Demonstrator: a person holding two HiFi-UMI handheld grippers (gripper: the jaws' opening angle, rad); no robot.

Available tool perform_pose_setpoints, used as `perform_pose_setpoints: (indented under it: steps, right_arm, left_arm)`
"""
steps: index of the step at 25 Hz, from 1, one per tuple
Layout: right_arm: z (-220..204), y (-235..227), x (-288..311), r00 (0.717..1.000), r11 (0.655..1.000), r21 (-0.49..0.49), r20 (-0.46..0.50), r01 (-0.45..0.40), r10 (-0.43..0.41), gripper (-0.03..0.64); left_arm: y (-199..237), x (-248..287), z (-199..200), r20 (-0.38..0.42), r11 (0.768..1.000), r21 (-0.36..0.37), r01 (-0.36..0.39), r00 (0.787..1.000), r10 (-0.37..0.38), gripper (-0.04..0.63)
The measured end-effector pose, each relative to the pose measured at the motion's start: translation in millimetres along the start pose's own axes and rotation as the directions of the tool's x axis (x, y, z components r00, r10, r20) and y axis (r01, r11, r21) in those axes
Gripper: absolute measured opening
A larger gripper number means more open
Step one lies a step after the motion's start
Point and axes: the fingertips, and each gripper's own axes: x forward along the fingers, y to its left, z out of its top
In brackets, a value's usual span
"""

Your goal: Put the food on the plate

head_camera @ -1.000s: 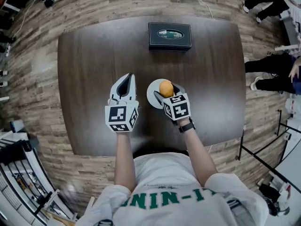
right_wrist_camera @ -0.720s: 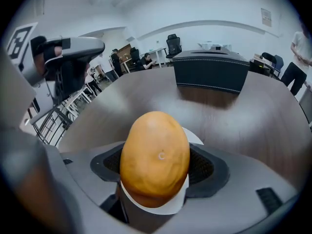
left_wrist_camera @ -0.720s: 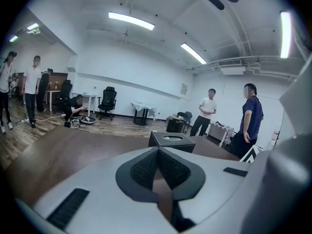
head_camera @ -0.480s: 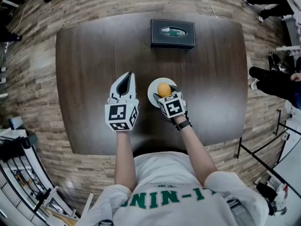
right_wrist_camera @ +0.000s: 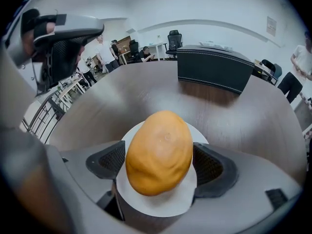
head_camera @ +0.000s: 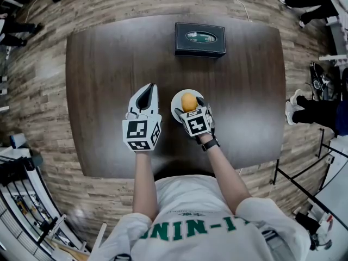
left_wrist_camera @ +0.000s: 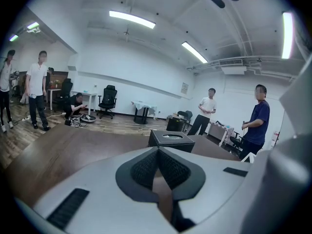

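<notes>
An orange-yellow, potato-shaped piece of food point(head_camera: 188, 101) point(right_wrist_camera: 158, 152) lies on a small white plate point(head_camera: 175, 106) point(right_wrist_camera: 161, 206) in the middle of the dark wooden table point(head_camera: 109, 64). My right gripper point(head_camera: 190, 105) point(right_wrist_camera: 161, 162) points steeply down over the plate. Its jaws have just been opening and stand on either side of the food, with narrow gaps showing at the pads point(right_wrist_camera: 113, 160). To the plate's left my left gripper point(head_camera: 145, 91) point(left_wrist_camera: 158, 152) hovers with its pads together and nothing in it.
A black box point(head_camera: 199, 39) point(right_wrist_camera: 214, 68) point(left_wrist_camera: 171, 139) with a green oval label sits at the table's far edge. Several people stand around the room beyond the table. Office chairs and desks stand farther back.
The right gripper has sunk to the plate with the food and shifted slightly left. Its jaws have spread apart from the food. The left gripper has stayed where it was.
</notes>
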Motion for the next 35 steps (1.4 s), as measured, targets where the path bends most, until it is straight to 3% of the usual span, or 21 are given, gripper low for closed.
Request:
perform_pose_setpoints:
  steps: [9, 14, 19, 27, 30, 35]
  right_arm:
    - [17.1, -5.3, -25.8, 0.994, 1.0, 0.014, 0.11, 0.015, -0.016, 0.5]
    - [37.8, -2.2, -58.5, 0.959, 0.994, 0.09, 0.28, -0.067, 0.039, 0.508]
    - [38.5, -4.1, -91.5, 0.948, 0.995, 0.088, 0.317, -0.056, 0.025, 0.506]
    - [36.9, -18.8, -153.1, 0.91, 0.995, 0.1, 0.413, -0.009, -0.033, 0.431]
    - [36.0, -29.2, -180.7, 0.886, 0.992, 0.126, 0.456, 0.027, -0.082, 0.405]
    - [36.7, -34.1, -228.1, 0.841, 0.992, 0.127, 0.534, 0.023, -0.088, 0.365]
  left_arm:
    - [-6.3, -20.0, 13.6, 0.031, 1.0, 0.008, -0.015, 0.999, 0.015, 0.012]
    - [-17.1, -35.2, 24.5, 0.051, 0.999, 0.026, -0.023, 0.998, 0.021, 0.012]
    - [-31.1, -56.8, 39.9, 0.085, 0.998, 0.049, -0.03, 0.996, 0.026, 0.012]
    - [-61.0, -93.6, 63.6, 0.144, 0.994, 0.091, -0.053, 0.989, 0.039, 0.012]
    - [-72.6, -110.5, 71.0, 0.171, 0.994, 0.09, -0.067, 0.984, 0.051, 0.012]
    - [-94.8, -141.1, 82.8, 0.218, 0.99, 0.113, -0.087, 0.974, 0.06, 0.012]
